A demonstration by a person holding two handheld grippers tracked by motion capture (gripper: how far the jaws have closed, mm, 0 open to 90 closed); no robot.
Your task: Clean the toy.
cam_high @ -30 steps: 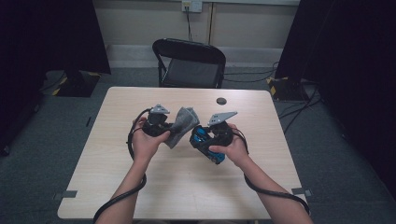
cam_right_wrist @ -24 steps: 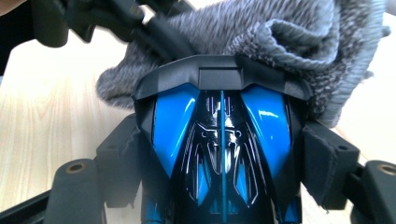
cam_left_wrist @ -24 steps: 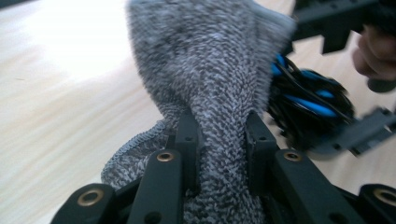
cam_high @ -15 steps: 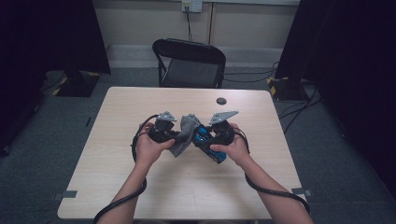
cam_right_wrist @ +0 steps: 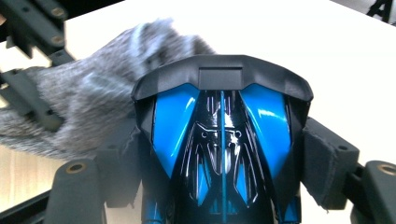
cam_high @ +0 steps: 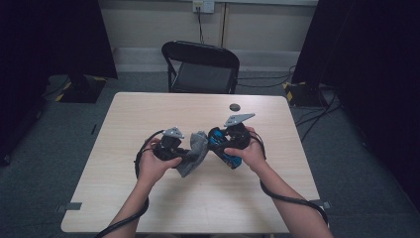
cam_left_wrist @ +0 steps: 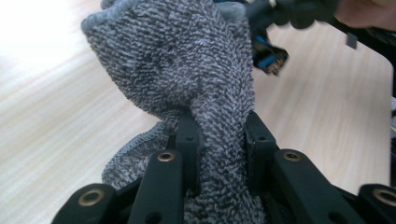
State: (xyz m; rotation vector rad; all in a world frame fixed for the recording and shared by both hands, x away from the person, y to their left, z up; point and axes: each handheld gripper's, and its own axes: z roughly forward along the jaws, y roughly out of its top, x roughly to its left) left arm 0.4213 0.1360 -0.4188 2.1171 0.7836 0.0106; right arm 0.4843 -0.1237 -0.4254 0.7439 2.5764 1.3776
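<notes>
While my left jaws (cam_left_wrist: 219, 154) pinch the grey cloth (cam_left_wrist: 187, 70) and my right jaws (cam_right_wrist: 224, 154) clamp the blue toy (cam_right_wrist: 219, 140), the cloth touches it near the surface's (cam_high: 148, 208) middle; wiping seems barely begun.

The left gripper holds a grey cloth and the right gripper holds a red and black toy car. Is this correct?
Not fully. The toy car in the right gripper is blue and black, not red, as the right gripper view shows. The left gripper does hold the grey cloth.
</notes>
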